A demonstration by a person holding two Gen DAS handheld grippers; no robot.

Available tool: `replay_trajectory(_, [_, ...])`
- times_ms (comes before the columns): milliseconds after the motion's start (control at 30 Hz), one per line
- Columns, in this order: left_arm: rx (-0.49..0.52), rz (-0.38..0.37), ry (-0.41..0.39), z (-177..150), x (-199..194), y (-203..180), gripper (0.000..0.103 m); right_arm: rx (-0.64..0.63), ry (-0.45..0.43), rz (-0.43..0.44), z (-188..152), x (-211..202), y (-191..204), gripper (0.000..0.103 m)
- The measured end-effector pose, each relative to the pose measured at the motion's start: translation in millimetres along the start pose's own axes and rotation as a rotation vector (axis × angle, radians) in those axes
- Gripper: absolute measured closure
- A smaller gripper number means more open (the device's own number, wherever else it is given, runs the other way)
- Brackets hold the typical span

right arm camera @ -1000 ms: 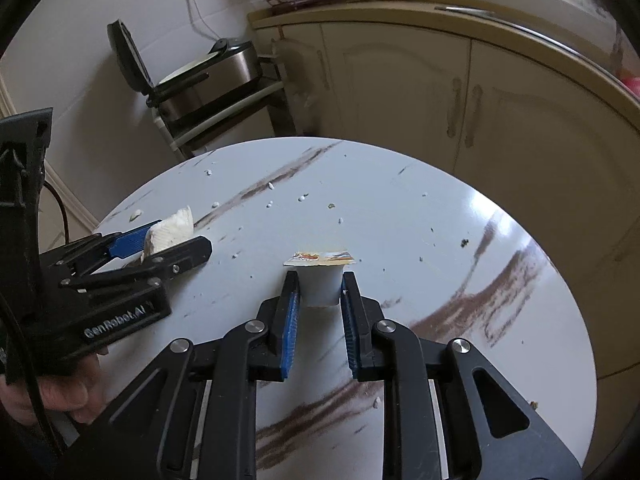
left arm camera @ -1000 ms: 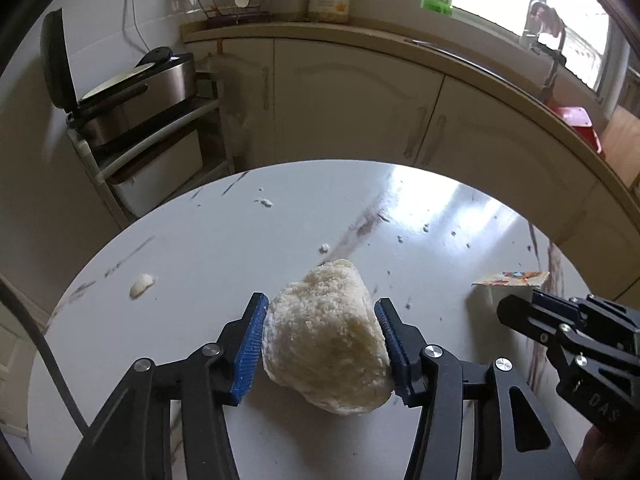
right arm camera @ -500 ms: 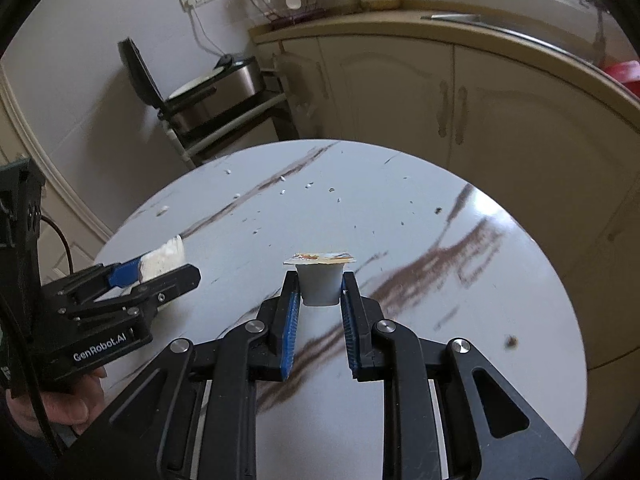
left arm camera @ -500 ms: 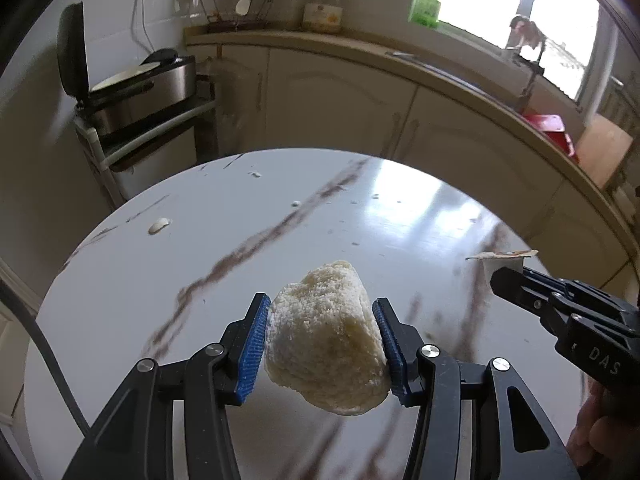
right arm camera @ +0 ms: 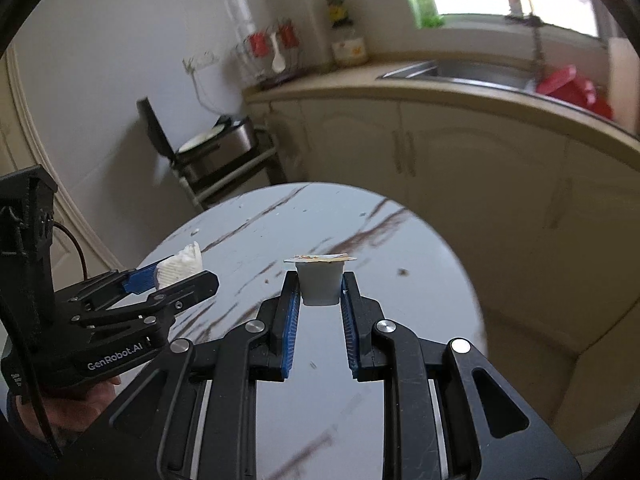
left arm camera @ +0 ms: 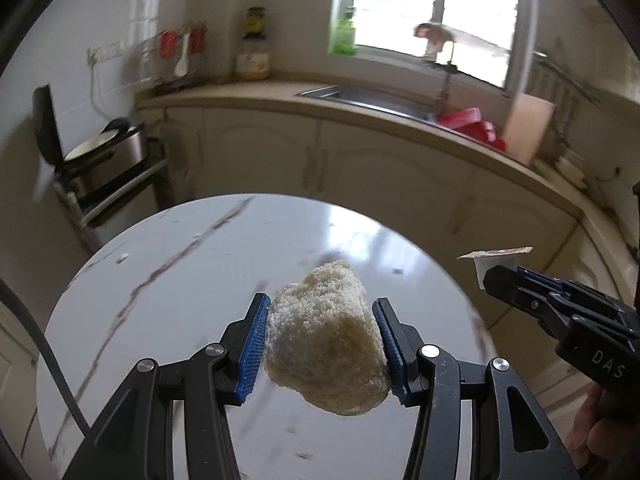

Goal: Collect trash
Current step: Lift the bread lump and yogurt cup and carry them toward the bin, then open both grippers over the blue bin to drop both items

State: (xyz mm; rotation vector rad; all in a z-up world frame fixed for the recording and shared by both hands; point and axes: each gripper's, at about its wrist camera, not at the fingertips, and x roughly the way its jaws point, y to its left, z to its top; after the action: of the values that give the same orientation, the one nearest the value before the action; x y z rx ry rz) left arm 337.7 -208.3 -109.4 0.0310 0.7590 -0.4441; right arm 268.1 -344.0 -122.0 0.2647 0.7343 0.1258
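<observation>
1. Kitchen cabinets (left arm camera: 360, 168) curve behind a round marble-topped table (left arm camera: 192, 264), with a sink (left arm camera: 360, 94) under a bright window (left arm camera: 432, 4) and an open-lidded cooker (left arm camera: 100, 152) on a rack at the left
2. Compared with a second ago, both grippers sit much higher: more of the counter, sink and window shows, and the table lies well below the held items
3. Left gripper (left arm camera: 322, 340) is clamped on a crumbly pale lump (left arm camera: 326, 340), its blue pads pressing both sides; a second ago that lump rested on the table, and now it hangs clear of it
4. Right gripper (right arm camera: 320, 300) is pinched narrowly around a small white cup (right arm camera: 320, 284) with a peeled foil lid, lifted off the surface where it earlier stood
5. From the left wrist view, the right gripper (left arm camera: 490, 276) and cup (left arm camera: 490, 264) float at the right, beyond the table edge
6. Tabletop carries brown streaks and scattered crumbs (left arm camera: 122, 257); the blur makes it hard to tell, perhaps, what the smaller specks are
</observation>
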Motion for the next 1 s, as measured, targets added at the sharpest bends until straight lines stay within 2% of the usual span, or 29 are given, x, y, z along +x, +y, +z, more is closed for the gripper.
replay_trajectory(233, [0.056,-0.085,-0.022,-36,-38,-71,0.055,0.048,-0.064,-0.062,-35,-75,-40,0.084])
replay_trajectory(400, [0.111,-0.189,0.001,-55,-40,-117,0.055,0.093,-0.076,-0.137,-67,-116,-82,0.084])
replay_trajectory(667, [0.223,-0.308,0.154,-96,-6,-184,0.055,0.22,0.004,-0.251,-128,-141,-172,0.084])
replay_trajectory(800, [0.292,-0.337,0.243,-118,14,-214,0.055,0.295,0.049,-0.267,-161,-139,-208,0.084])
replay_trajectory(1000, [0.336,-0.355,0.382,-139,54,-233,0.055,0.398,0.126,-0.261,-198,-117,-244,0.083])
